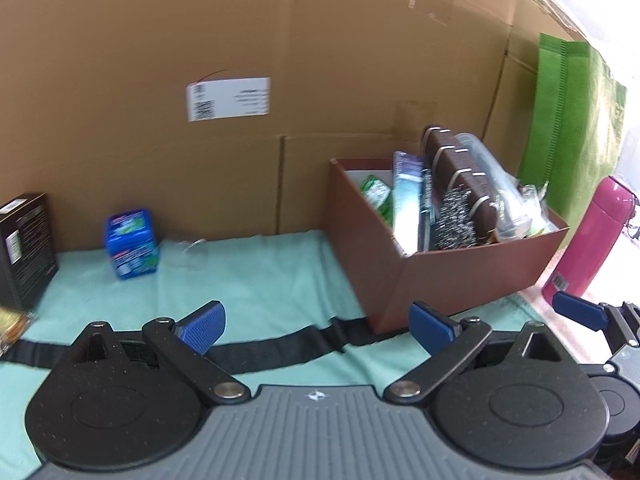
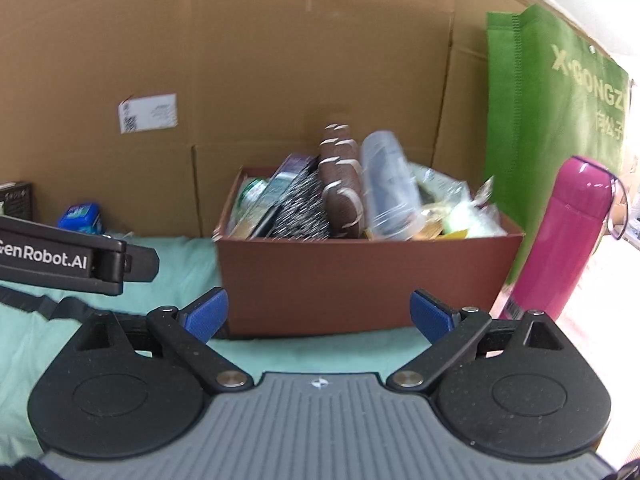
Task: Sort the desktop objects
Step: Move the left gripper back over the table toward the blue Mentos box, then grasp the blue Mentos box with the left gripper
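Two tools hang low over a mint-green cloth [image 1: 256, 280] that covers the surface, both with blue pads spread wide and nothing between them: the left tool [image 1: 318, 326] is released, and so is the right tool [image 2: 319, 316]. From the left wrist view, a brown box [image 1: 452, 276] sits at about 2 o'clock, packed with sorted things: a brown brush with pale bands [image 1: 460, 168], a clear plastic container [image 1: 492, 176], green packets [image 1: 376, 194] and a dark speckled item [image 1: 456, 220]. A blue tub [image 1: 130, 244] stands on the cloth at 10 o'clock, close to the cardboard wall [image 1: 240, 40], and a black carton [image 1: 24, 248] stands at 9 o'clock at the frame edge. A black strap [image 1: 288, 344] lies across the cloth just ahead of the left tool. From the right wrist view the box is at 12 o'clock, a pink flask [image 2: 560, 248] stands upright at 2 o'clock just beside it, and a green bag [image 2: 548, 120] rises behind the flask.
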